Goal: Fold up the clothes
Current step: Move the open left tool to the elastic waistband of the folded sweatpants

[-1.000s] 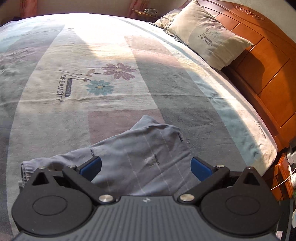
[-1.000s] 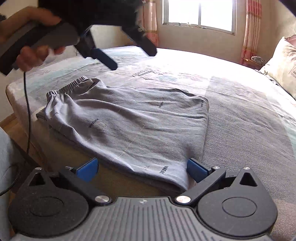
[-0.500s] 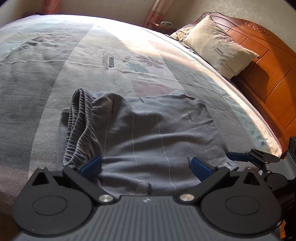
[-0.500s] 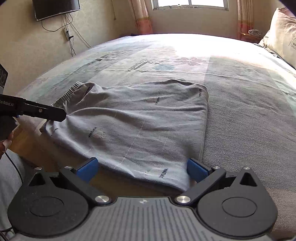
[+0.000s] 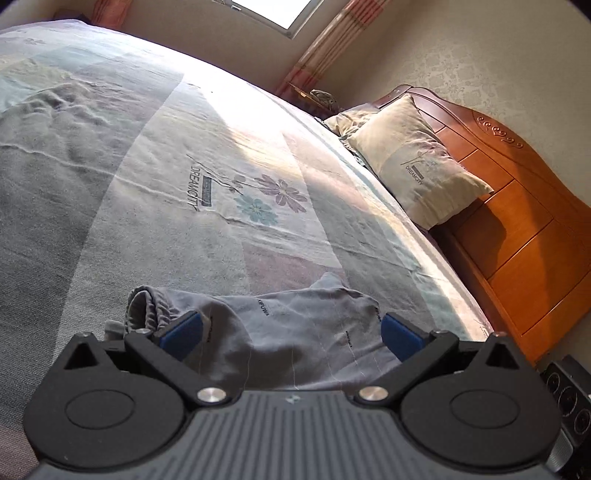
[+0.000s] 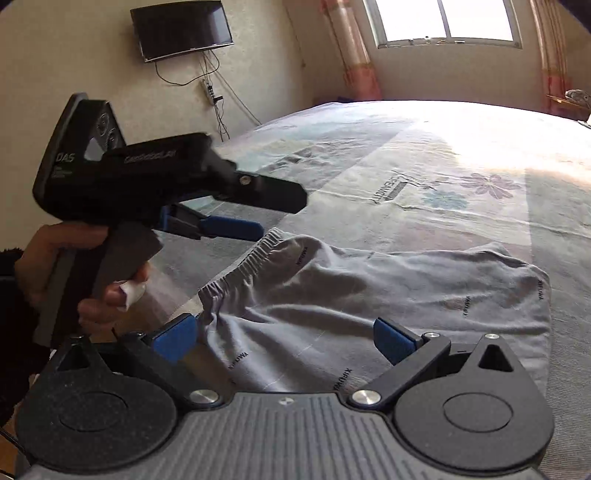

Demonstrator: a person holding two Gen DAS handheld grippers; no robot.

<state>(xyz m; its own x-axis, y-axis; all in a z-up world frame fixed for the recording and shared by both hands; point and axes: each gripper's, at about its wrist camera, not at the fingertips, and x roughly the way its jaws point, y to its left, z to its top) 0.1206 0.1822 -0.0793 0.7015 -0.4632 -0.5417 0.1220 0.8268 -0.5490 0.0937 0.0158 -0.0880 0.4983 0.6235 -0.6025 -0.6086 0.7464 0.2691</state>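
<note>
Bedroom, sunlit. Bed (image 5: 110,192) covered by a patchwork sheet in grey, pale green and mauve panels, printed with flowers and lettering; bright glare across its middle ahead of both grippers. Pillow (image 5: 417,173) ahead and to the right of the left gripper (image 5: 291,330), propped against an orange-brown wooden headboard (image 5: 528,236). Window (image 6: 447,22) with pink checked curtains on the far wall, straight ahead of the right gripper (image 6: 284,338); wall-mounted television (image 6: 183,29) up and to its left, cables hanging below.

Grey shorts (image 6: 388,295) lying flat on the sheet just ahead of the right gripper, elastic waistband toward its left, hem end toward its right, close to the near edge of the bed. Same shorts (image 5: 295,325) directly under and ahead of the left gripper, waistband bunched by its left finger.

Left gripper spread wide, gripping nothing, raised above the waistband end, gripped by a hand (image 6: 85,273) in a dark sleeve. Right gripper likewise spread wide and empty, blue pads (image 6: 391,339) low over the cloth; contact cannot be told.

Wide stretch of bare sheet beyond the shorts, ahead and to the right.
</note>
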